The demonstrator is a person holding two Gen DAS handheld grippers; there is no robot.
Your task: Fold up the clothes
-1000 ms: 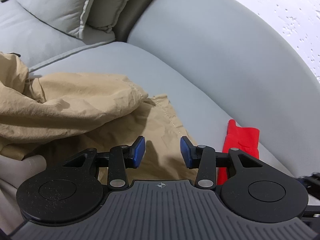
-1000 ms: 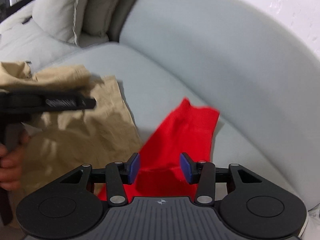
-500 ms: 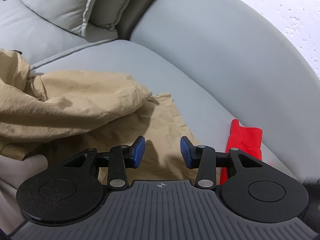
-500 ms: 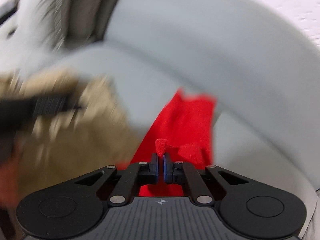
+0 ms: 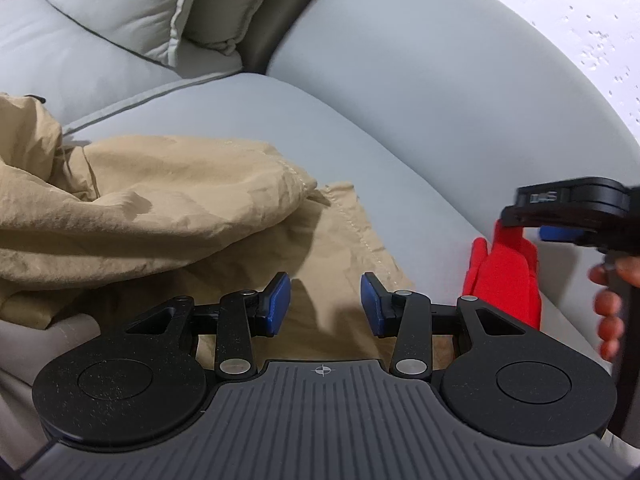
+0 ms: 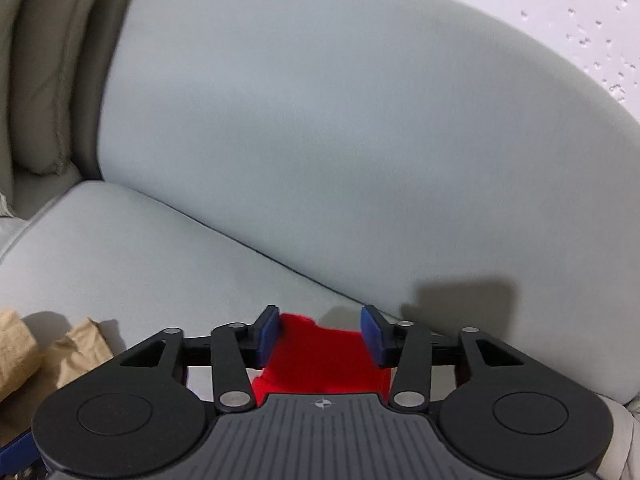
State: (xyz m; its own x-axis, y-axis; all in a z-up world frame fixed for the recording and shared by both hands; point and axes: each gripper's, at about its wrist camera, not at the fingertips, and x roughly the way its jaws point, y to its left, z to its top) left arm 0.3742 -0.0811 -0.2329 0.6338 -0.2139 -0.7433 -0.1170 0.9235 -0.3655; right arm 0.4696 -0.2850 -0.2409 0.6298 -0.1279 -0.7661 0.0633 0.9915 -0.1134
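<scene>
Clothes on the sofa seat (image 5: 248, 120): two pieces, one tan garment (image 5: 168, 208) and one red garment (image 5: 500, 280). Tan one is thin crinkled woven fabric with stitched hems, heaped in loose folds over the left part of the seat cushion, one flat panel running toward the front edge. Red one is small, soft, matte knit-looking cloth, bunched near the seat's right end, close to the backrest (image 6: 360, 140) seam. Sofa is smooth pale grey upholstery with dark piping, rounded backrest, two cushions (image 5: 132, 4) stacked at the far left corner. Left gripper (image 5: 325, 305) has its blue-padded fingers partly apart with nothing between them, over the flat tan panel; whether they touch it can't be told. Right gripper (image 6: 320, 336) has jaws that have just been opening, now partly apart; red cloth lies between and below the pads, not pinched. A person's hand (image 5: 608, 300) holds the right gripper's handle. Two grippers, four blue pads.
</scene>
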